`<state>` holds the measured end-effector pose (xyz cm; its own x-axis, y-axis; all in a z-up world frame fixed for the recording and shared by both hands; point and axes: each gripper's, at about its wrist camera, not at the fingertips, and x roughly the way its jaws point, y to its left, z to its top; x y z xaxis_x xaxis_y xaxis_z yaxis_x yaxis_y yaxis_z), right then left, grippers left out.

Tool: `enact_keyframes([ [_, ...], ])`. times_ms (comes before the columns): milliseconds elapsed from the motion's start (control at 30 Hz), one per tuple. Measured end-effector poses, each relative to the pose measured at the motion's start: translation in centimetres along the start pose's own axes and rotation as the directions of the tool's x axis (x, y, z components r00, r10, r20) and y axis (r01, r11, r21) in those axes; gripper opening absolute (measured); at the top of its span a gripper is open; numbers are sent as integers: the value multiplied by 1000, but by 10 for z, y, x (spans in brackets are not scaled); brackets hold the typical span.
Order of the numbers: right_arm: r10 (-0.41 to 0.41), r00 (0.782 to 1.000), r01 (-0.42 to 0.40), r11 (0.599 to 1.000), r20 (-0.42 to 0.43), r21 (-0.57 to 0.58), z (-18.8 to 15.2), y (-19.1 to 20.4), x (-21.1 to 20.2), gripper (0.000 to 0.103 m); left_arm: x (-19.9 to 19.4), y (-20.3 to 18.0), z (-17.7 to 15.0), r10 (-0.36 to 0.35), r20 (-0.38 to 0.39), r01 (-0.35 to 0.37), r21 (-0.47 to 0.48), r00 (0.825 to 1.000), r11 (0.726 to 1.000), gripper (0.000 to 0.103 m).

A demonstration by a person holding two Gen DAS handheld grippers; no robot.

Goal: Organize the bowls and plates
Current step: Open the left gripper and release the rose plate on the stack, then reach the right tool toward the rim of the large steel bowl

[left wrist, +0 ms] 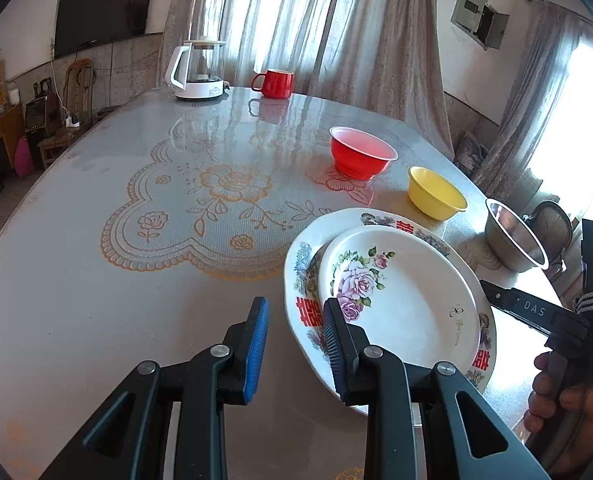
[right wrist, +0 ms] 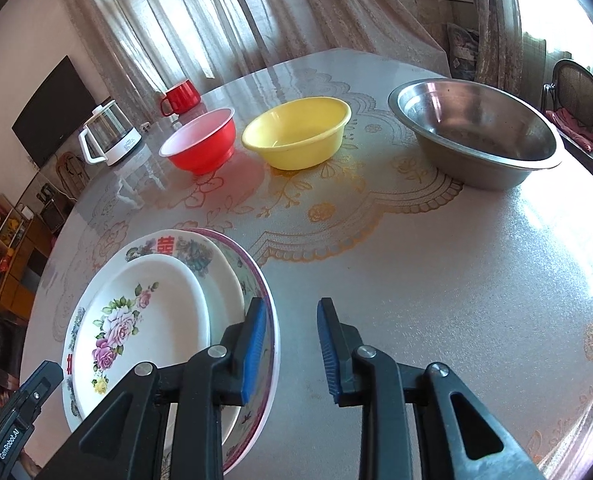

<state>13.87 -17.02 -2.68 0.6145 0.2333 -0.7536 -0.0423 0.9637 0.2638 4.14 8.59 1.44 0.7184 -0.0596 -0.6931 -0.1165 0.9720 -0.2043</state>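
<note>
Plates (left wrist: 396, 300) sit stacked on the bench (left wrist: 136, 280). Left claw (left wrist: 296, 344) and right claw (right wrist: 292, 344) stand apart, gripping nothing. One claw body reads "GenRobot.AI", the other "DAS".

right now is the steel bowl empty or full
Empty. The steel bowl stands upright on the table, and its bare metal bottom shows in the right wrist view.

Glass kettle (left wrist: 197, 69) and red mug (left wrist: 273, 83) stand near each other at the worktop's (left wrist: 96, 280) far edge, curtains (left wrist: 316, 24) behind.
</note>
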Motion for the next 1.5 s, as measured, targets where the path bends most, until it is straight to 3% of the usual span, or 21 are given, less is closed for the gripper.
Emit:
enact_keyframes([
  [233,-9,1000,10,1000,18,-18,-1,-1,-9,36,-14,-6,6,-3,38,2,29,999,1000,33],
  [667,0,997,1,1000,76,-16,10,-13,-34,38,-21,-36,19,-52,45,46,121,998,992,33],
  [900,-47,994,41,997,94,61,14,-50,-42,38,-14,-64,26,-84,22,78,200,996,977,33],
  [1100,-79,991,57,981,112,183,27,-95,-52,38,2,-90,34,-136,-50,144,256,989,956,33],
  [1367,-89,983,27,937,161,349,58,-154,-64,38,25,-126,53,-217,-124,242,253,968,937,40],
  [1500,-122,981,53,918,153,394,74,-176,-55,38,40,-147,62,-247,-154,280,255,957,925,40],
])
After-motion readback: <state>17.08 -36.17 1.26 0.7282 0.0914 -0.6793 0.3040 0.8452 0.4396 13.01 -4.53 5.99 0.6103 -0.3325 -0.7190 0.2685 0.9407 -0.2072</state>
